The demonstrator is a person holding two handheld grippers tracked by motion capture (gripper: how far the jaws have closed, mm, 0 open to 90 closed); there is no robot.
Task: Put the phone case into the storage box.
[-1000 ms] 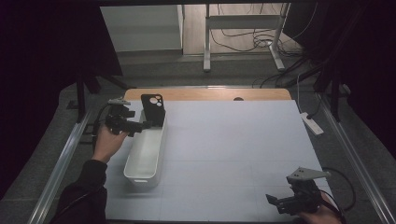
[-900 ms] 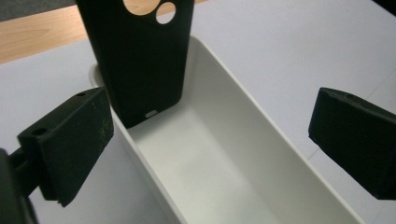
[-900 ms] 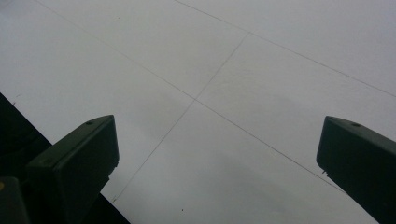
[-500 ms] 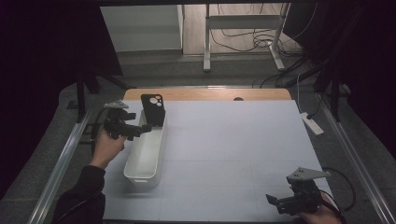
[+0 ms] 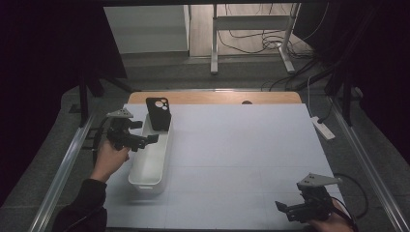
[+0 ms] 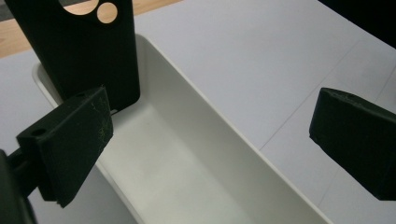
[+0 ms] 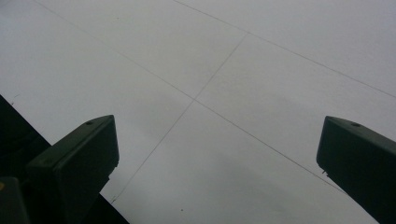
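High view recorded your left gripper (image 5: 145, 140) at the left edge of the white tabletop (image 5: 241, 159), poised over the long white plastic bin (image 5: 150, 162), jaws spread wide and holding nothing. The black phone case with round camera cut-outs (image 5: 159, 114) stood on end in the far end of that bin, leaning against its far wall; your gripper was near it but not touching. In the left gripper view the case (image 6: 88, 51) rose just beyond the left jaw, and the bin's inner floor (image 6: 187, 172) lay bare between the jaws. My judgement: the case was propped upright so that its thin edge offers a grip, and the wide opening suits either a release just made or an approach; which of the two I cannot tell.

Your right gripper (image 5: 295, 209) rested at the near right corner of the tabletop, well apart from the bin. In the right gripper view its jaws stood wide over bare white surface (image 7: 233, 70), gripping nothing, evidently parked clear of the working side.
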